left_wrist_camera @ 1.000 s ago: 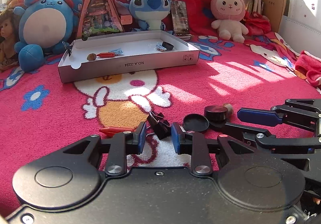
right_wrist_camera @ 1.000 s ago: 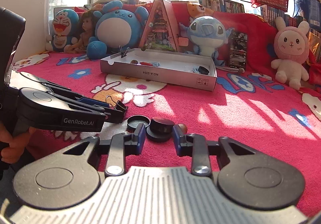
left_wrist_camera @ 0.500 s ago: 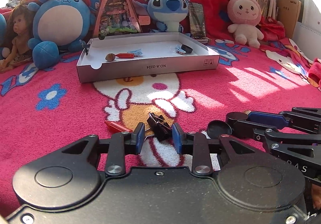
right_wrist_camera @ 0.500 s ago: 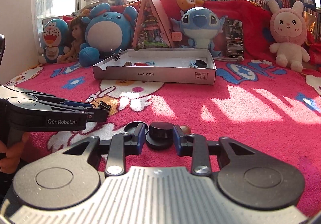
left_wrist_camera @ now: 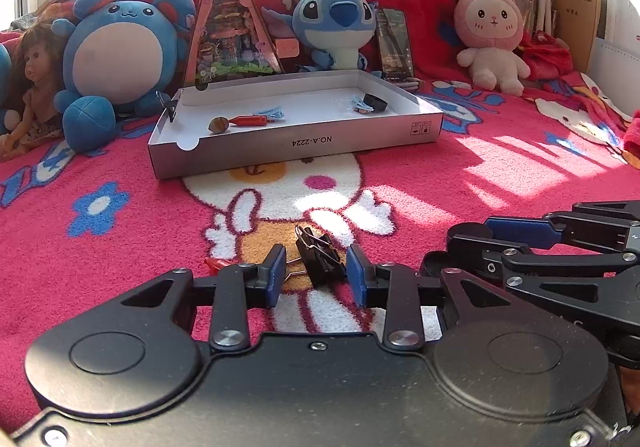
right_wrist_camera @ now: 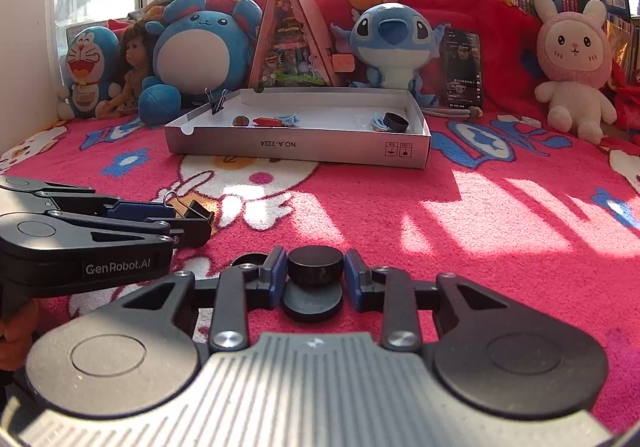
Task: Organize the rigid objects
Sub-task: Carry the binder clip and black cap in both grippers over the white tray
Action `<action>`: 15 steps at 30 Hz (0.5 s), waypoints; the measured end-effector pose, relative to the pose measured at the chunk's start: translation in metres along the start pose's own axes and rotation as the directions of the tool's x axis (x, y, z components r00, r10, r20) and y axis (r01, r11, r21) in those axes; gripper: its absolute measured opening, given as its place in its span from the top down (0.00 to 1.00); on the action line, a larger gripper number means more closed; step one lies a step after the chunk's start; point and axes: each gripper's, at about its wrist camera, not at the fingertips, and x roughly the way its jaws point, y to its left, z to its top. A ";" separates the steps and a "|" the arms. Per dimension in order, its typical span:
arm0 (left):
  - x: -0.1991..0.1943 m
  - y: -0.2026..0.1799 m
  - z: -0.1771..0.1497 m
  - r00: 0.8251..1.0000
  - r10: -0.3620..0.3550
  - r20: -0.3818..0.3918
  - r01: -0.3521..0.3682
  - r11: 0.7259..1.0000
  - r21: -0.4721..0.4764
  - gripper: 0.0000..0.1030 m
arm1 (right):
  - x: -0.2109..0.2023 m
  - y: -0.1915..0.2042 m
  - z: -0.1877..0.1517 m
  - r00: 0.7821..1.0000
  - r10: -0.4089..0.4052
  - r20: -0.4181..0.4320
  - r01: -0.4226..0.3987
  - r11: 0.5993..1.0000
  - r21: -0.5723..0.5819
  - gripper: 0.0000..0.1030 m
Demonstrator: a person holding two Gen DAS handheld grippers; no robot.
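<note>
The left tongs sit low over the pink blanket, their jaws just opened a little wider around a black binder clip that lies between the blue pads without being pressed. The right tongs stand narrowly apart on either side of a black round cap (whether the pads press it I cannot tell). Well beyond stands the white cardboard tray.

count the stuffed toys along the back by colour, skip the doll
blue stuffed toys: 3
pink stuffed toy: 1
total: 4
</note>
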 end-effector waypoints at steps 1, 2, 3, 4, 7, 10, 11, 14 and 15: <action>0.000 0.000 0.000 1.000 -0.002 -0.002 0.002 1.000 -0.002 0.67 | 0.002 0.001 0.001 1.000 -0.006 -0.003 0.006 1.000 -0.010 0.62; 0.002 0.000 0.000 1.000 -0.003 -0.011 0.003 1.000 -0.005 0.65 | 0.004 0.002 0.001 1.000 -0.010 -0.006 0.010 1.000 -0.015 0.60; 0.004 0.001 0.000 1.000 -0.003 -0.016 0.003 1.000 -0.011 0.65 | 0.005 0.003 0.002 1.000 -0.013 -0.008 0.013 1.000 -0.018 0.56; 0.004 0.001 0.000 1.000 -0.002 -0.012 0.002 1.000 -0.016 0.65 | 0.006 0.003 0.002 1.000 -0.015 -0.013 0.015 1.000 -0.018 0.52; 0.007 0.000 0.001 1.000 0.007 -0.007 -0.007 1.000 -0.007 0.65 | 0.010 0.003 0.004 1.000 -0.015 -0.021 0.014 1.000 -0.011 0.55; 0.007 0.001 0.002 1.000 -0.002 0.000 0.002 1.000 -0.011 0.78 | 0.009 0.003 0.005 1.000 -0.011 -0.020 0.011 1.000 -0.004 0.64; 0.005 0.001 0.004 1.000 -0.010 0.003 0.010 1.000 -0.011 0.80 | 0.009 0.003 0.006 1.000 -0.011 -0.016 0.011 1.000 0.002 0.64; 0.002 0.001 0.009 1.000 -0.013 0.013 0.013 1.000 -0.005 0.81 | 0.006 0.001 0.010 1.000 -0.001 0.000 0.001 1.000 0.014 0.64; 0.002 0.002 0.011 1.000 -0.012 0.015 0.012 1.000 -0.008 0.81 | 0.005 0.001 0.011 1.000 -0.005 0.009 0.005 1.000 0.012 0.64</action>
